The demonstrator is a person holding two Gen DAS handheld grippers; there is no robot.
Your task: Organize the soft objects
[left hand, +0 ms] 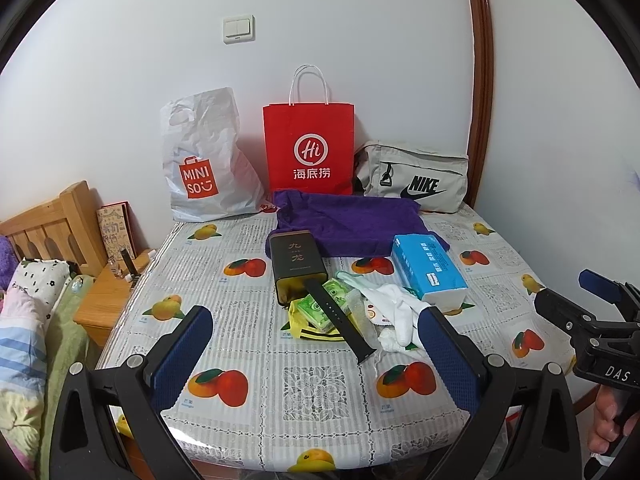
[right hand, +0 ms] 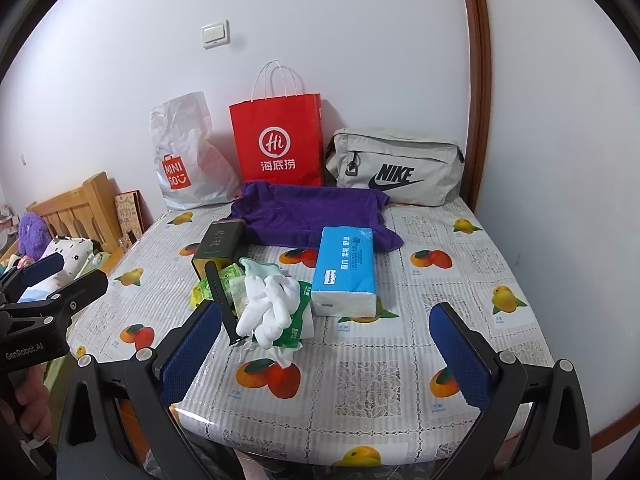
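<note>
A purple cloth point(left hand: 348, 222) point(right hand: 312, 210) lies flat at the back of the table. White gloves point(left hand: 396, 312) point(right hand: 272, 308) lie in a small pile with green tissue packets point(left hand: 320, 308) point(right hand: 296, 328) and a black watch strap point(left hand: 340, 320) point(right hand: 222, 300). A blue tissue pack point(left hand: 428, 268) point(right hand: 346, 268) lies to the right of the pile. My left gripper point(left hand: 316, 344) is open and empty, hovering near the table's front edge before the pile. My right gripper point(right hand: 324, 344) is open and empty, to the right of it.
A dark tin box point(left hand: 296, 268) point(right hand: 222, 246) lies by the pile. At the wall stand a white MINISO bag point(left hand: 200, 160) point(right hand: 184, 152), a red paper bag point(left hand: 310, 148) point(right hand: 278, 140) and a grey NIKE pouch point(left hand: 416, 178) point(right hand: 396, 164). A bed and nightstand point(left hand: 104, 300) are left of the table point(left hand: 304, 412).
</note>
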